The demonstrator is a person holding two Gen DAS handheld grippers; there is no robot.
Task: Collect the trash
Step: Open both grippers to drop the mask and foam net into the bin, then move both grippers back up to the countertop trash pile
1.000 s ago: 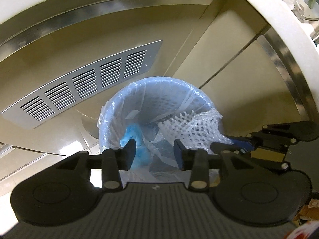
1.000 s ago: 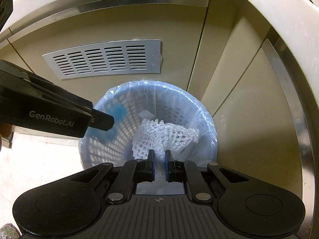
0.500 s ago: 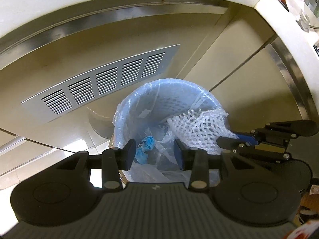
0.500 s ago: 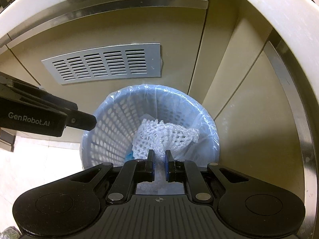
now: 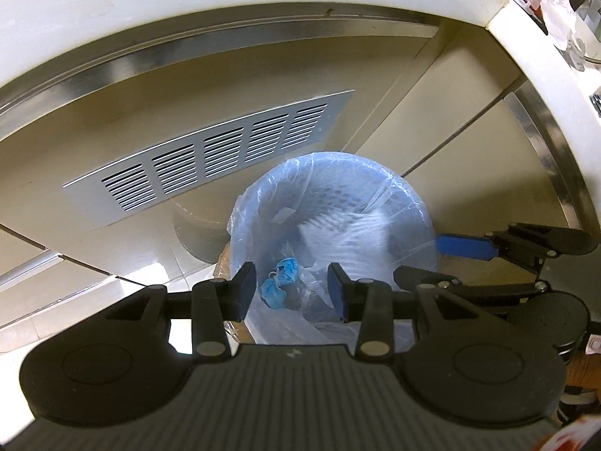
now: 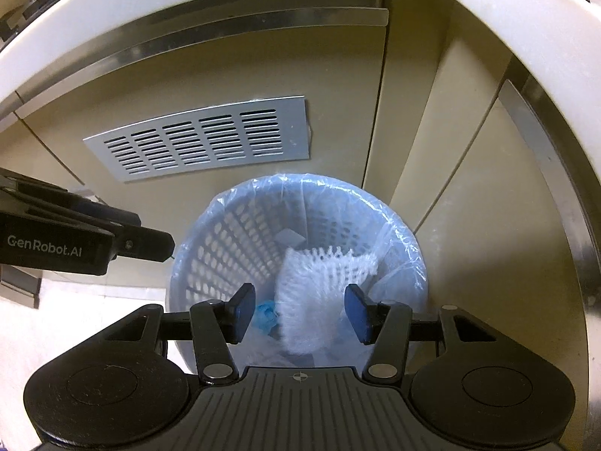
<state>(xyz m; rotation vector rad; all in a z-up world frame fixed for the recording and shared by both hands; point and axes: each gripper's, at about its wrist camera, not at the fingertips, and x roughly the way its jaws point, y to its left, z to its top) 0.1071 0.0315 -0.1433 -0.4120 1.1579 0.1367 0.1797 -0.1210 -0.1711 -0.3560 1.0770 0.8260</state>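
Observation:
A white perforated bin (image 5: 326,188) lined with a blue plastic bag (image 6: 398,233) stands on the floor against the cabinets. A white foam net (image 6: 315,293) is inside it, blurred and loose. My right gripper (image 6: 298,314) hovers over the bin with its jaws opening; the net (image 5: 345,233) lies below and between them, and the pads are off it. A crumpled blue piece of trash (image 5: 280,287) lies at the bottom of the bin. My left gripper (image 5: 291,291) is open over the bin's left side with nothing between its fingers.
A metal vent grille (image 5: 218,154) is set in the beige cabinet door behind the bin. A white counter edge (image 6: 526,37) curves overhead, with clutter (image 5: 556,0) on top. Brown cardboard (image 5: 225,263) sits by the bin's left foot. Pale floor (image 6: 75,323) lies to the left.
The right jaws were shut on the foam net and have now spread wide, and the net is dropping blurred into the bin. The left gripper has drawn back a little to the left.

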